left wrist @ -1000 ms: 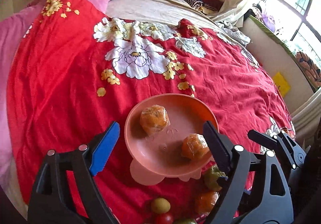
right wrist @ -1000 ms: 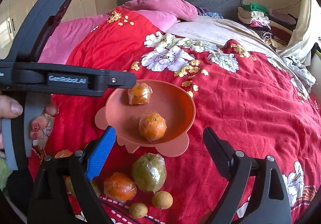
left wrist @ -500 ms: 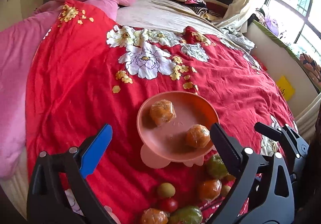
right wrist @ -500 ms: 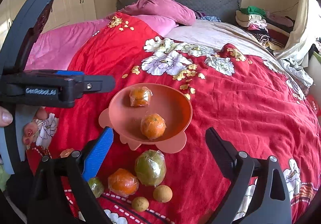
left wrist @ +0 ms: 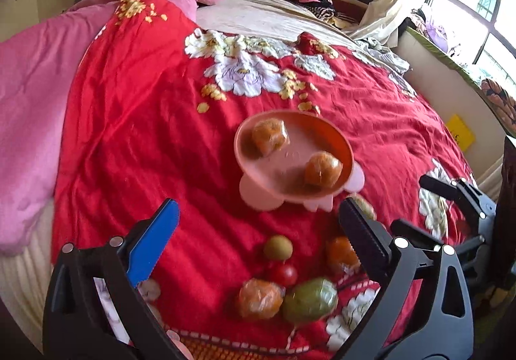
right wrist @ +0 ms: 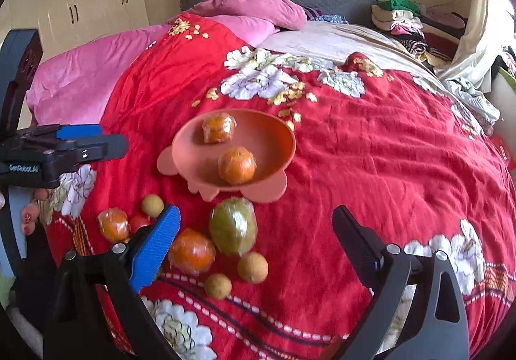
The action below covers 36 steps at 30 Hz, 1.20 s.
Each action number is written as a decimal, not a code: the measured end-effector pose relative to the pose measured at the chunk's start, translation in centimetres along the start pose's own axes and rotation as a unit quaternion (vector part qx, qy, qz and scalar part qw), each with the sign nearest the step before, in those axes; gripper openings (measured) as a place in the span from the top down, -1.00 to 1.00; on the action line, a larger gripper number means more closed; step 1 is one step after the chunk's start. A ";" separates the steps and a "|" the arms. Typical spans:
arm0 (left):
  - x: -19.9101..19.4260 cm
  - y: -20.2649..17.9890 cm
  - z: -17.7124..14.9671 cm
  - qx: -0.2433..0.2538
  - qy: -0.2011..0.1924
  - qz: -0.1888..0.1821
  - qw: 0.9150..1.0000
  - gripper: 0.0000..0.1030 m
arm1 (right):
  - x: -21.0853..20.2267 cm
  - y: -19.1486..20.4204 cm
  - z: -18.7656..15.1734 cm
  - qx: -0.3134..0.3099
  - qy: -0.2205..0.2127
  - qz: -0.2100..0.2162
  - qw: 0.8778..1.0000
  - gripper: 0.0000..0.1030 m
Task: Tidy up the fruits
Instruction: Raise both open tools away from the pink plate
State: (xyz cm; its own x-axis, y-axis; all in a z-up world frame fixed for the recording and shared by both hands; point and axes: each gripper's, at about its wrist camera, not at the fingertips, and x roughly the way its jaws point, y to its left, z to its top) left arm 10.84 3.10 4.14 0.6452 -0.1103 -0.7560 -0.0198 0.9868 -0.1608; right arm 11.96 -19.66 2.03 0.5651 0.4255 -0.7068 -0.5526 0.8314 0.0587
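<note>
left gripper: spread wide, nothing between the fingers; hangs over the red quilt short of the loose fruit.
right gripper: spread wide and empty; angled down at the near end of the pile.
between right fingers: wrapped green fruit and wrapped orange just ahead of the tips, touching each other; two small brown fruits nearer still.
beside left blue finger: nothing; pile sits toward the black finger instead, with second wrapped orange, cherry tomato and pale round fruit.
target: pink footed bowl, straight beyond the pile in both views, already carrying two wrapped oranges.
axis: green fruit stands with its long side pointing toward the bowl, so right fingers would close across its narrow width.
nearer hand: right, judging by the centred line-up; left needs a shift toward its black-finger side.
risk: slick wrap and soft bedding, likely to let round fruit roll when nudged.
</note>
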 end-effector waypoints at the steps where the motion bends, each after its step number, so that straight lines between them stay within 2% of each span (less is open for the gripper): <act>1: -0.1 0.1 -0.3 0.000 0.001 0.003 1.000 -0.81 | -0.1 0.0 -0.3 0.001 0.002 -0.001 1.000 -0.84; 17: -0.4 1.6 -6.3 0.007 0.045 0.018 0.999 -0.81 | -0.5 0.4 -3.4 0.000 0.029 0.005 1.000 -0.84; 29: -0.3 1.9 -8.5 0.015 0.065 0.014 0.998 -0.80 | -0.1 1.3 -4.7 -0.004 0.044 0.018 0.999 -0.84; 36: 0.3 1.4 -8.4 0.023 0.072 -0.005 0.997 -0.43 | 0.1 1.9 -5.1 -0.008 0.053 0.029 0.998 -0.84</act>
State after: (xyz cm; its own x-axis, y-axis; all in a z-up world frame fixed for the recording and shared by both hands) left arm 4.57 3.47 -1.62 0.5292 -0.1323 -0.8381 0.0223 0.9896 -0.1421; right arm 7.86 -19.84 -1.53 0.4655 0.4317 -0.7727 -0.5925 0.8005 0.0903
